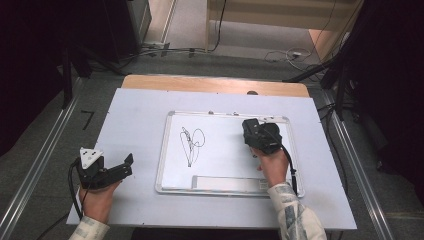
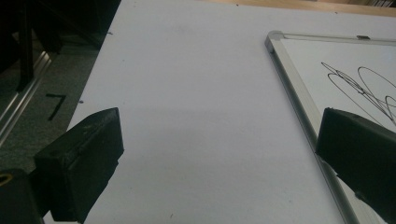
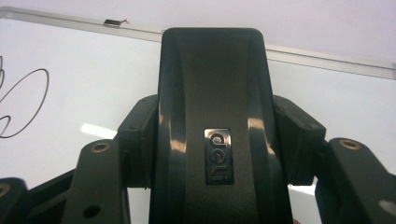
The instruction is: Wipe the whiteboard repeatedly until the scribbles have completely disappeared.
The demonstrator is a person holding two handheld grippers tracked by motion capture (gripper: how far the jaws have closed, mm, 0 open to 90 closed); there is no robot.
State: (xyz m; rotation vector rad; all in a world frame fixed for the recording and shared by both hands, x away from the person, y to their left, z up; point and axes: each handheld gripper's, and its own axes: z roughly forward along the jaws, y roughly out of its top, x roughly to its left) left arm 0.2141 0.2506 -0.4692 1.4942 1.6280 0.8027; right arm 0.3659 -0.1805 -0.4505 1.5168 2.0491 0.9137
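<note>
On the whiteboard (image 1: 225,150), at 3 o'clock of its face, the right claw (image 1: 252,131) sits clamped on a black eraser (image 3: 212,116); label reads "deli", I think. Scribble (image 1: 191,142) at 9 o'clock looks untouched, so wiping, my guess at the job, is all left. Left claw (image 1: 122,167) rests spread wide and empty on the surface (image 2: 187,116), at 9 o'clock of the board.

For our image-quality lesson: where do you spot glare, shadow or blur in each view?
High view: dim, dark corners. Left gripper view: near tongs soft; table evenly lit. Right gripper view: glare streaks on the black eraser; bright reflection on the whiteboard.
</note>
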